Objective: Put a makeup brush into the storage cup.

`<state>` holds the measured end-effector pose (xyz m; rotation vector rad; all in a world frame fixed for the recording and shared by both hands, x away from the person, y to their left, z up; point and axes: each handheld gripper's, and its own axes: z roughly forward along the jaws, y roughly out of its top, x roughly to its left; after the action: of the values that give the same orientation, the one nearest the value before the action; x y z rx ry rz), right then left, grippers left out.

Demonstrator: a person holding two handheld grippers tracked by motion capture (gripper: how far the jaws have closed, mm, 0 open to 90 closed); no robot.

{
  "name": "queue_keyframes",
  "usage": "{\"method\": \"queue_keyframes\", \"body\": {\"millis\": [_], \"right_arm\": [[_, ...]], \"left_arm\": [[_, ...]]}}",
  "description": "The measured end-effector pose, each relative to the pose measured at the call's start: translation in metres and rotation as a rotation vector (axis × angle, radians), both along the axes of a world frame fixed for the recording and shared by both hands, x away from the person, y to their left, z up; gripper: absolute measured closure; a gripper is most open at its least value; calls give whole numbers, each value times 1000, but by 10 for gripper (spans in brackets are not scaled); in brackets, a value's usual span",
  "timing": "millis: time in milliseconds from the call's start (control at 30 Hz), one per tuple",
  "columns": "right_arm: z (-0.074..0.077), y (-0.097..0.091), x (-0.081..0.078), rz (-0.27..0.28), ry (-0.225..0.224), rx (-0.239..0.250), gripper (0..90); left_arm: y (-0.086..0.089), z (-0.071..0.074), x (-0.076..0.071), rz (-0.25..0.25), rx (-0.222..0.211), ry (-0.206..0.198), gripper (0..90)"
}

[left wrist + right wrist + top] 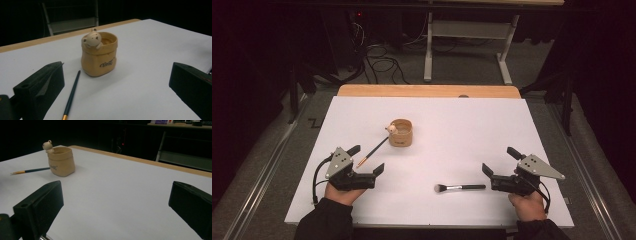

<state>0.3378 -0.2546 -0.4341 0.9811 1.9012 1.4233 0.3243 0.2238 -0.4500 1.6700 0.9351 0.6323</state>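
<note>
Lowest in the high view, my left gripper (pixel 369 159) at lower left and my right gripper (pixel 499 160) at lower right both rest on the white table (pixel 452 125) with jaws spread wide and nothing between them, so I judge the work hardly begun. Just left of my right gripper lies the makeup brush (pixel 459 187), and by my left one the thin paintbrush (pixel 373 152), both flat. Farther up, centre-left, the bear pot (pixel 401 132) looks empty; both brushes probably go there.
</note>
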Motion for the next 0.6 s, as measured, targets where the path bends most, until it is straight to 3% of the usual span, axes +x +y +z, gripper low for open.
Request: {"method": "queue_keyframes", "body": {"millis": [600], "right_arm": [[0,-1,0,6,-5,-1,5]], "left_arm": [[44,-4,13,152,-52,50,6]]}}
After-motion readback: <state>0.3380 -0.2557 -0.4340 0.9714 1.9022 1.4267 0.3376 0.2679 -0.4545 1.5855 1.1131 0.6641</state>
